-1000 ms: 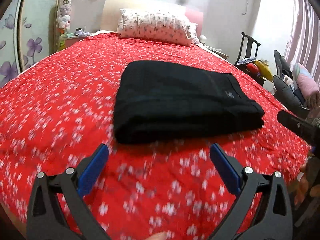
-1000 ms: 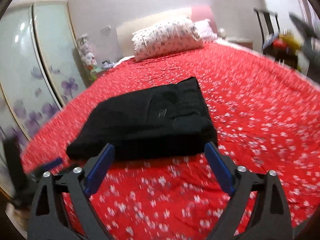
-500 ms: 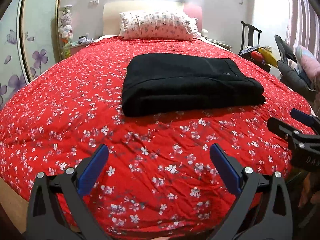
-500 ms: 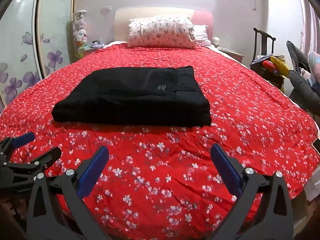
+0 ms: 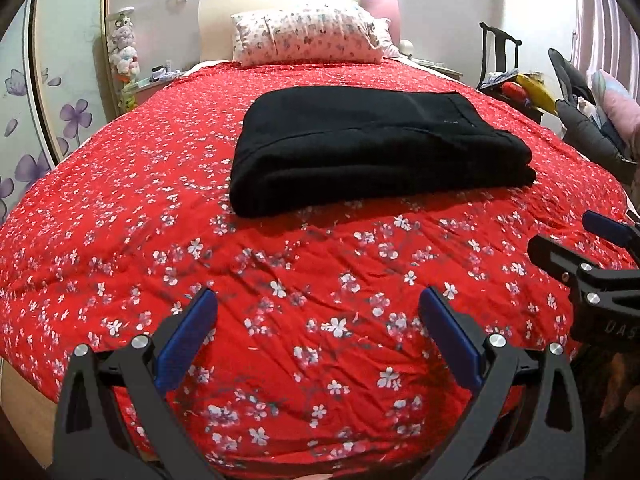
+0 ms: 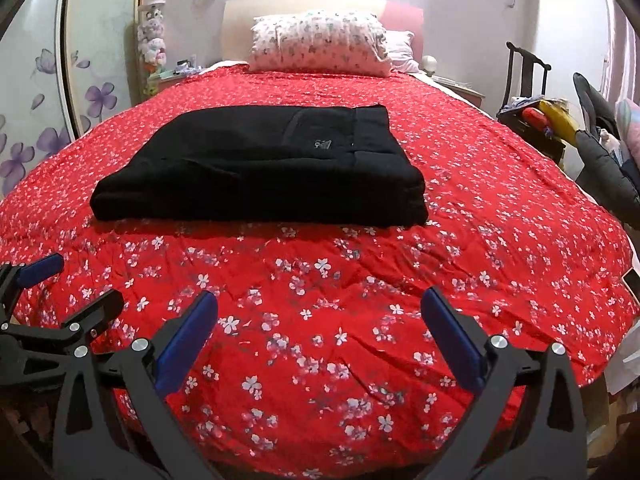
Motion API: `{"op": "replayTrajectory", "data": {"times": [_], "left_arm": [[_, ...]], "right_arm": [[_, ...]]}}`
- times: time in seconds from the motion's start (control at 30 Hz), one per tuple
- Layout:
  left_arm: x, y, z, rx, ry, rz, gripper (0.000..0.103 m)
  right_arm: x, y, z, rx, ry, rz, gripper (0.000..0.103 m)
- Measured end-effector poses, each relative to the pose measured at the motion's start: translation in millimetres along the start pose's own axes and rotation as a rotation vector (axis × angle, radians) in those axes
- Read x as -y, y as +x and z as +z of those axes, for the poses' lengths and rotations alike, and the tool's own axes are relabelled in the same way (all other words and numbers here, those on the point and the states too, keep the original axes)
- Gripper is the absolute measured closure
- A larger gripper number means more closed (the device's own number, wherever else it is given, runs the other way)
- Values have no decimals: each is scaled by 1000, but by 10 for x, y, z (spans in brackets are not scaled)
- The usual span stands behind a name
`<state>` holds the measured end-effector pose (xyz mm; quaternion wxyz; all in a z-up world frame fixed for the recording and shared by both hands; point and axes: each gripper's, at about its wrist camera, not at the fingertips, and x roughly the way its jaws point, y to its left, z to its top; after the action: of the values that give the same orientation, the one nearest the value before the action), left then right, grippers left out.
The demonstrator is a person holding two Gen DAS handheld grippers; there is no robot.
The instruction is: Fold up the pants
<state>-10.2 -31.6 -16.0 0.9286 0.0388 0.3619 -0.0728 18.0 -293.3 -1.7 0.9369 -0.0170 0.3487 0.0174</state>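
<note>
Pants, black and already folded into a thick rectangle, are lying on the red flowered bedspread of a bed, roughly midway between its foot and the floral pillow at the head. The fold looks tidy: layers are stacked evenly, with a small logo facing up near the edge farthest to the right.

Both tools are hovering over the foot of the bed, nearer the viewer than the pants and well apart from them. The left hand-held gripper is standing released, its blue pads spread wide with only bedspread between them. The right hand-held gripper is likewise released and empty, its jaws having just finished opening to their widest.

Judging from how things are lying, the folding appears finished or nearly so, and the step in hand seems to be pulling clear. To do that well, the person should be keeping both tools lifted off the bedspread so nothing drags the cloth beneath the pants, and checking that no corner is sticking out before leaving the bundle.
</note>
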Motion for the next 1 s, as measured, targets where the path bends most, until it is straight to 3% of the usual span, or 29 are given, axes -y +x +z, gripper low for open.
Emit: {"op": "replayTrajectory", "data": {"times": [1.0], "left_arm": [[161,-4,-22,8,40,20,2]], "right_arm": [[9,52,-28,-34,-6,0,1]]}}
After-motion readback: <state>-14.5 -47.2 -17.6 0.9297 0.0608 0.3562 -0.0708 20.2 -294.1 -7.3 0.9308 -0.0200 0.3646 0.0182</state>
